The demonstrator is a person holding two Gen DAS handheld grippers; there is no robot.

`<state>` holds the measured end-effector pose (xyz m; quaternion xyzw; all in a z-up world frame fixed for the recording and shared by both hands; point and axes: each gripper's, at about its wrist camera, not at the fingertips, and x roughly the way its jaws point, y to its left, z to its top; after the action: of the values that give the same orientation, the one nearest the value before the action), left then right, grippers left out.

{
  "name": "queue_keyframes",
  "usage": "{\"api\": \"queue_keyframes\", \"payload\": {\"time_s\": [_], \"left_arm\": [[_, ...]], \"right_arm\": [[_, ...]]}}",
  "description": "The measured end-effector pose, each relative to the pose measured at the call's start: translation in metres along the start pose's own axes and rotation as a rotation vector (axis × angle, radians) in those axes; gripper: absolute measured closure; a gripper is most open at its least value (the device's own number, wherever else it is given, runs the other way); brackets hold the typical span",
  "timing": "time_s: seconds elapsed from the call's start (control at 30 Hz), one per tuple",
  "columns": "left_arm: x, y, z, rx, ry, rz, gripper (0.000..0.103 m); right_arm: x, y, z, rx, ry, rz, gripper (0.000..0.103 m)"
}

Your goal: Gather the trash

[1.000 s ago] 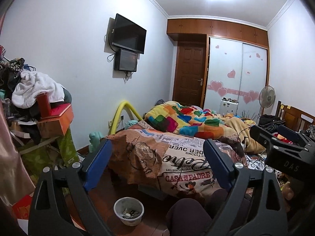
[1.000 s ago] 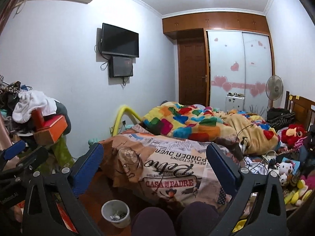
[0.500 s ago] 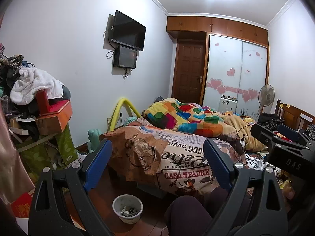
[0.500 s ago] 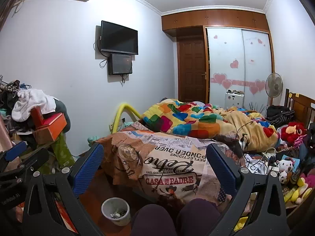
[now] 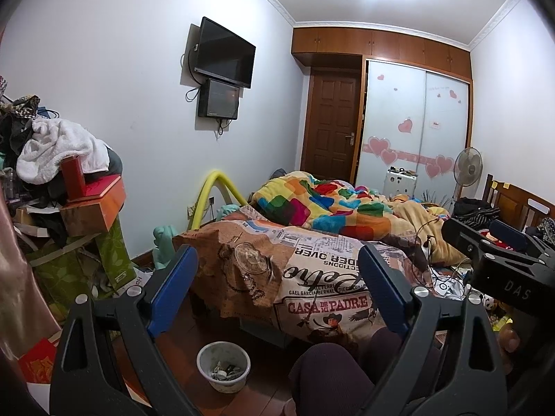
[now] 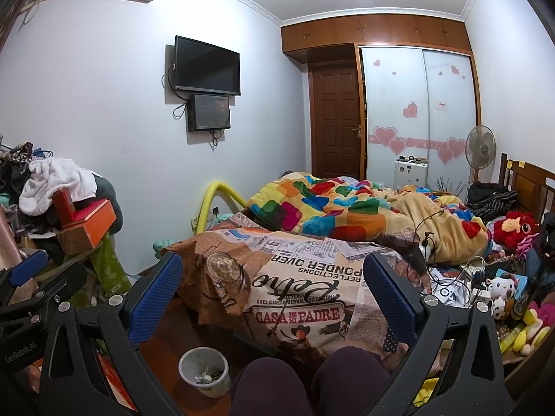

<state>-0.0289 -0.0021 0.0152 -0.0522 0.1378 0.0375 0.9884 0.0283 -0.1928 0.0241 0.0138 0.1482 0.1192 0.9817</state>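
2 grippers are held up side by side over the person's knees (image 6: pixel 312 381), both pointing down the room at the bed. The left gripper (image 5: pixel 277 287) has its blue-padded jaws spread wide with nothing between them, and the right gripper (image 6: pixel 272 289) is spread just as wide and equally empty. From the left camera the right gripper shows at the right edge as a black frame, with part of a hand (image 5: pixel 508 341) beneath it.

Just ahead of the knees, on the dark wooden floor (image 5: pixel 180 343) at the foot of the bed, stands a small white bin (image 5: pixel 223 365) with a few scraps of rubbish in the bottom; it is well below both grippers and untouched.

To the left a heap of boxes (image 6: pixel 86 220) and clothes is topped by a white towel (image 5: pixel 55 147). The bed's near end is covered with a newspaper-print sheet (image 6: pixel 295 291), and past it lies a patchwork blanket (image 6: pixel 333 204) in bright colours. Cables and soft toys (image 6: pixel 513 228) crowd the right side.

On the left wall hangs a dark television (image 6: pixel 207 66) with a smaller screen below it. At the far end are a brown door (image 6: pixel 334 121), a wardrobe (image 6: pixel 416 111) with pink heart stickers, and a standing fan (image 6: pixel 480 147).
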Motion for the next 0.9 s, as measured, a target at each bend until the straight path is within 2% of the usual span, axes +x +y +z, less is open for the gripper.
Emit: {"api": "queue_keyframes", "payload": {"time_s": [0.9], "left_arm": [[-0.0019, -0.0009, 0.0004, 0.002, -0.004, -0.007, 0.009]], "right_arm": [[-0.0021, -0.0003, -0.0011, 0.002, 0.006, 0.002, 0.0]]}}
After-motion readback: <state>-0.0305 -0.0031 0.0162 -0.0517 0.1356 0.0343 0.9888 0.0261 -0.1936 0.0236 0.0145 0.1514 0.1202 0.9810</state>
